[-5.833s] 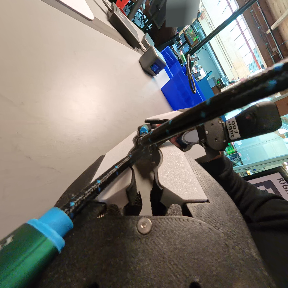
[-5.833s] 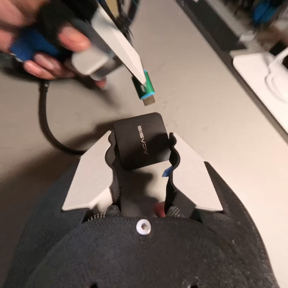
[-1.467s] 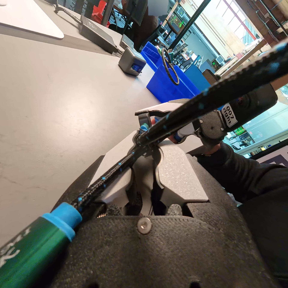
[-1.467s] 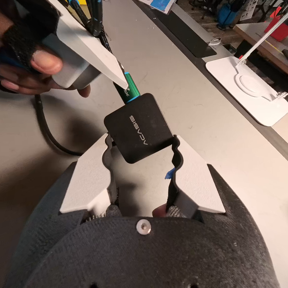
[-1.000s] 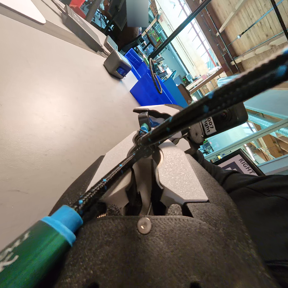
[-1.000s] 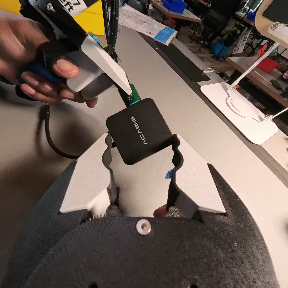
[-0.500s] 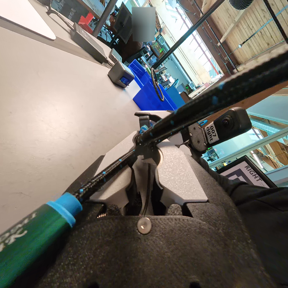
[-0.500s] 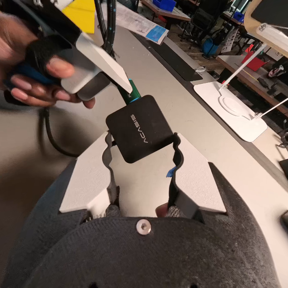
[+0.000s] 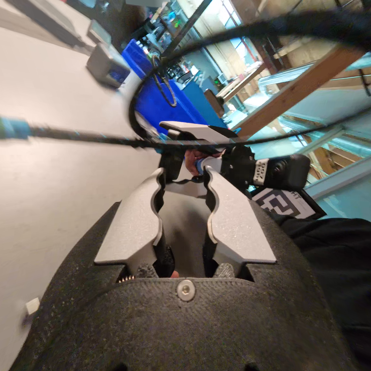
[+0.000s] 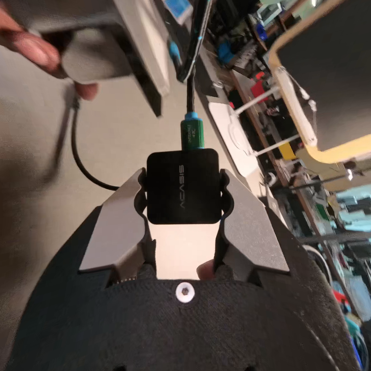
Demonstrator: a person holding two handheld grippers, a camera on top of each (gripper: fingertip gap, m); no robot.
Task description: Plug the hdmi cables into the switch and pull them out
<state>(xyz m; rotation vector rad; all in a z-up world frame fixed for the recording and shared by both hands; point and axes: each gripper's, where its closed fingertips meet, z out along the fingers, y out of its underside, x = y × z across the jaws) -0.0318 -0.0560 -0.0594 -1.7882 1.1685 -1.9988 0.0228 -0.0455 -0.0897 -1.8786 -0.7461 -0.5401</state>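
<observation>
My right gripper is shut on the black square switch and holds it above the table. A green HDMI plug with blue collars sits in the switch's far edge, and its braided cable runs up and away. My left gripper is open and empty. It shows blurred at the upper left of the right wrist view, clear of the plug. In the left wrist view the braided cable crosses ahead of my fingers, with its other green plug at the left edge.
A thin black lead curves from the switch over the grey table. A white lamp base lies to the right. Blue bins and a small grey box stand at the table's far end. The gap from one gripper's tips to the other's is roughly 6 centimetres.
My left gripper has opened, let go of the cable and drawn back from the plug. The plug stays in the switch. My right gripper has turned the switch square to its view.
</observation>
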